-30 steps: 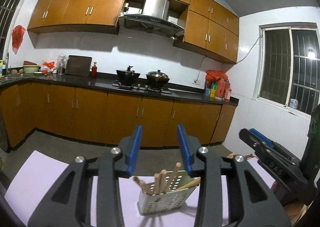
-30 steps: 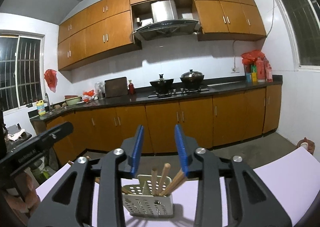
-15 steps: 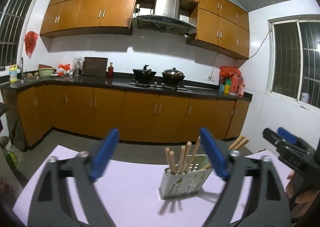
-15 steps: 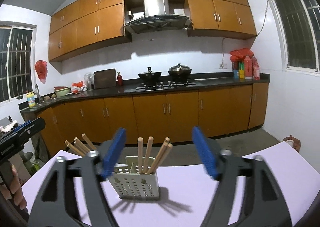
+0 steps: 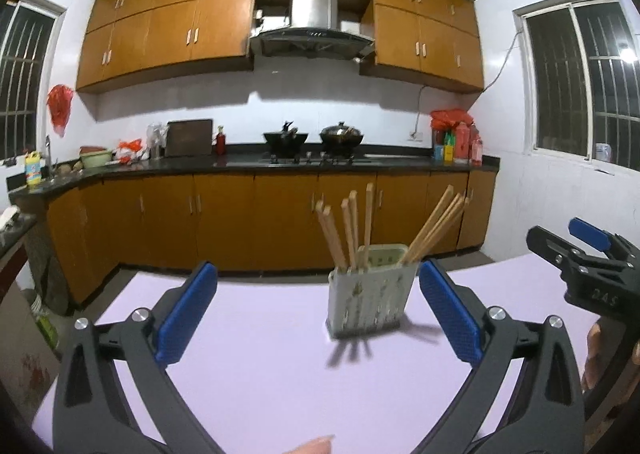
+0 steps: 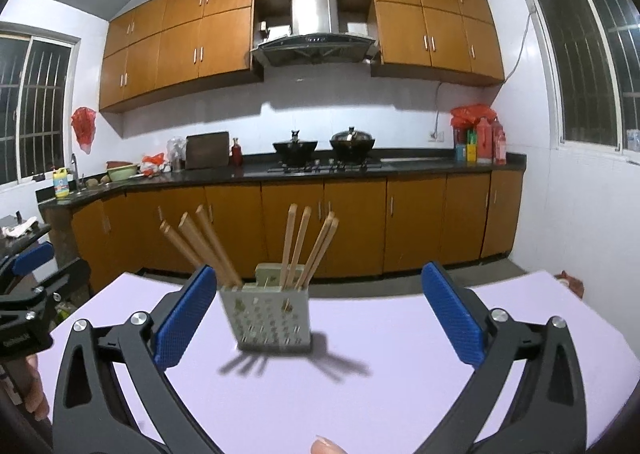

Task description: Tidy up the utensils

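Observation:
A pale perforated utensil holder (image 5: 370,290) (image 6: 266,320) stands upright on the lilac table (image 5: 260,374) (image 6: 360,386). Several wooden chopsticks (image 5: 352,230) (image 6: 296,250) lean in it, in two bunches. My left gripper (image 5: 318,318) hovers just short of the holder with its jaws opening wide; nothing is pressed between its blue pads. My right gripper (image 6: 318,318) faces the same holder from the other side, jaws also opening, the holder near its left pad (image 6: 184,314) but untouched. Each gripper shows at the edge of the other's view: right gripper (image 5: 560,240), left gripper (image 6: 44,270).
Beyond the table's far edge is open floor, then a long counter (image 5: 320,165) with orange cabinets, two pots on a stove (image 6: 324,145) and bottles at the right end. Windows flank the room. A fingertip (image 5: 316,444) shows at the bottom.
Both grippers' jaws spread from a narrow gap to wide apart. Both views sank and drew back, so more of the lilac table and the whole holder now show.

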Demonstrator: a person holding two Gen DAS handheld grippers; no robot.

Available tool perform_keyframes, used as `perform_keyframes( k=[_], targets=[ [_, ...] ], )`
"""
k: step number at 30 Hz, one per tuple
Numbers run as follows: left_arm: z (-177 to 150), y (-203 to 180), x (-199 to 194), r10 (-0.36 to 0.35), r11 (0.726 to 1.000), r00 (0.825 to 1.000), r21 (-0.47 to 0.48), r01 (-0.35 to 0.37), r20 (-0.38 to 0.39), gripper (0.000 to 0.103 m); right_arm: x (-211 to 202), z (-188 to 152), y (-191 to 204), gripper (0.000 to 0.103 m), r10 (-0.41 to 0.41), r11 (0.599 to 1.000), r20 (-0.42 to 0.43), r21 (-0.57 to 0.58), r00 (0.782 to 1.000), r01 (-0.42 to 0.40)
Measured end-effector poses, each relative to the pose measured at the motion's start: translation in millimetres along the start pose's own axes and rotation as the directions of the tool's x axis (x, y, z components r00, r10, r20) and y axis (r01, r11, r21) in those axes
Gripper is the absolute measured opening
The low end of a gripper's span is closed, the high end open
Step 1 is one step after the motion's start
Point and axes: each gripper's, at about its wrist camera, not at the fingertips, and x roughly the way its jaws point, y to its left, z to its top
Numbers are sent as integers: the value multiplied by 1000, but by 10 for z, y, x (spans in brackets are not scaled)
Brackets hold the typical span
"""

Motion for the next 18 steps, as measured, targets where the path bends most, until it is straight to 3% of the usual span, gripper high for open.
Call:
perform_keyframes(
  k=[8, 18],
  targets=[
    [-468, 41, -82, 63, 998, 997, 3, -63, -45, 99, -72, -515, 112, 101, -4, 999, -69, -33, 998, 2],
    [-890, -31, -70, 73, 997, 992, 41, -69, -106, 99, -70, -893, 120, 101, -20, 999, -149, -36, 989, 15]
  ],
)
